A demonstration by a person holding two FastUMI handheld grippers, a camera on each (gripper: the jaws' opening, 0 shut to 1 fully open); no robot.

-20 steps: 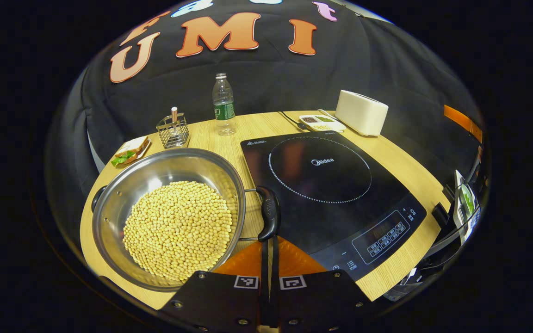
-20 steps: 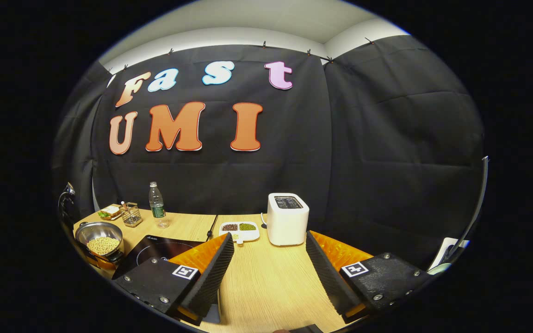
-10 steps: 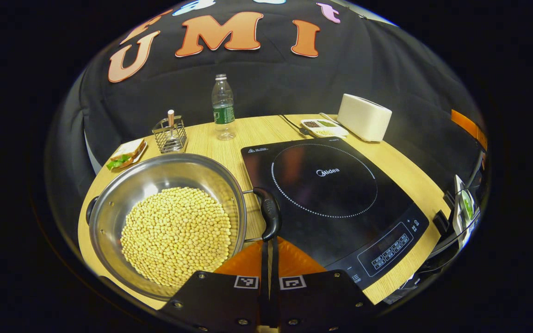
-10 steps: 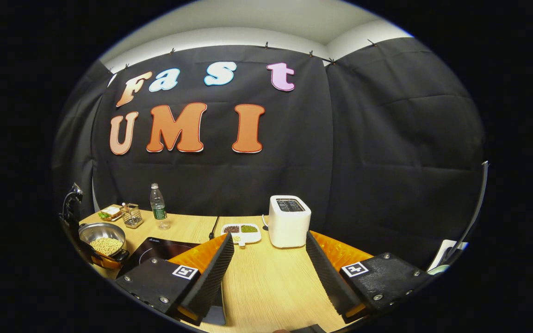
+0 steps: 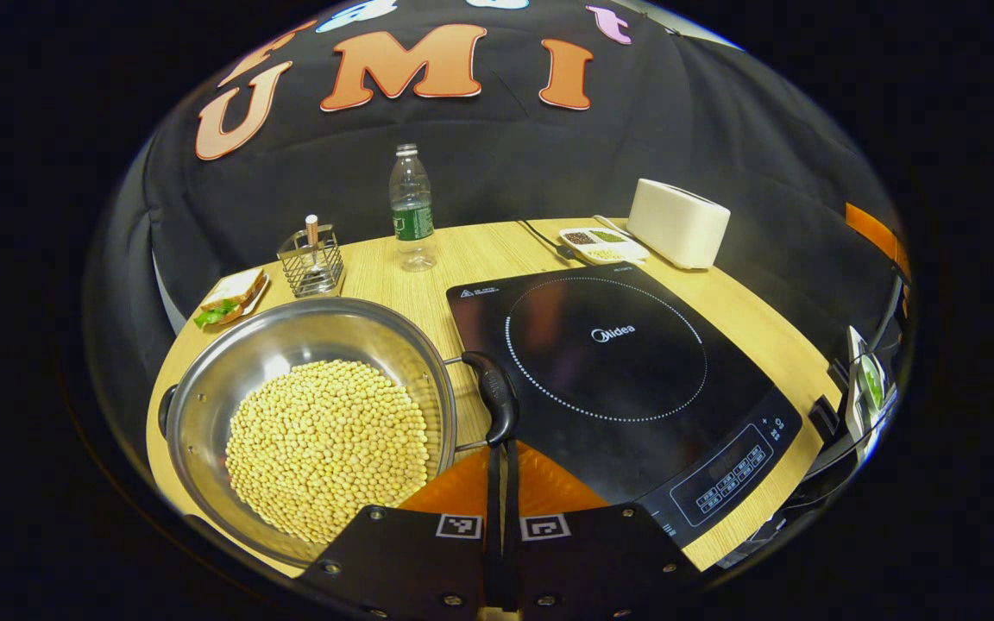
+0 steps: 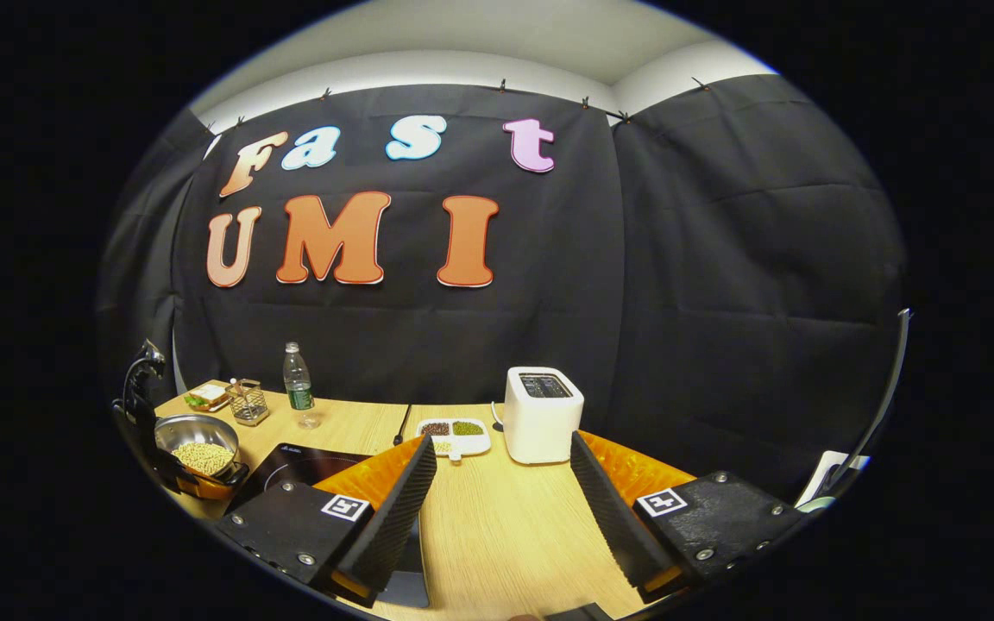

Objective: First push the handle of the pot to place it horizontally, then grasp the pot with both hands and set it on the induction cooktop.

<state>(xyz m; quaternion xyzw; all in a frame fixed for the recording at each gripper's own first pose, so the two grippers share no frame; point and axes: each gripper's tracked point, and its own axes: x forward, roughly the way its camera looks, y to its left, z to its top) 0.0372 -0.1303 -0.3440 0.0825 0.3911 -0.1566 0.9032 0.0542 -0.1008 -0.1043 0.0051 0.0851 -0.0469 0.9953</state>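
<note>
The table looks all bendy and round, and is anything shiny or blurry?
Left gripper view: the fisheye lens bows the table edge into a curve; the pot wall gleams, and the cooktop glass carries faint reddish reflections. Right gripper view: the table bends less; things look sharp, with no blur.

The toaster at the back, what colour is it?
The toaster is plain white or cream, clearest in the right gripper view.

I'm working in a mock kitchen set up inside a demo booth, not a real home: black cloth wall [image 6: 678, 285] clipped up all round, one wooden table [image 6: 497, 517] w/ induction cooktop [image 5: 613, 362], toaster [image 6: 542, 414], water bottle [image 5: 411, 207], sandwich plate [image 5: 229, 297], pot [image 5: 316, 414] of beans.
</note>
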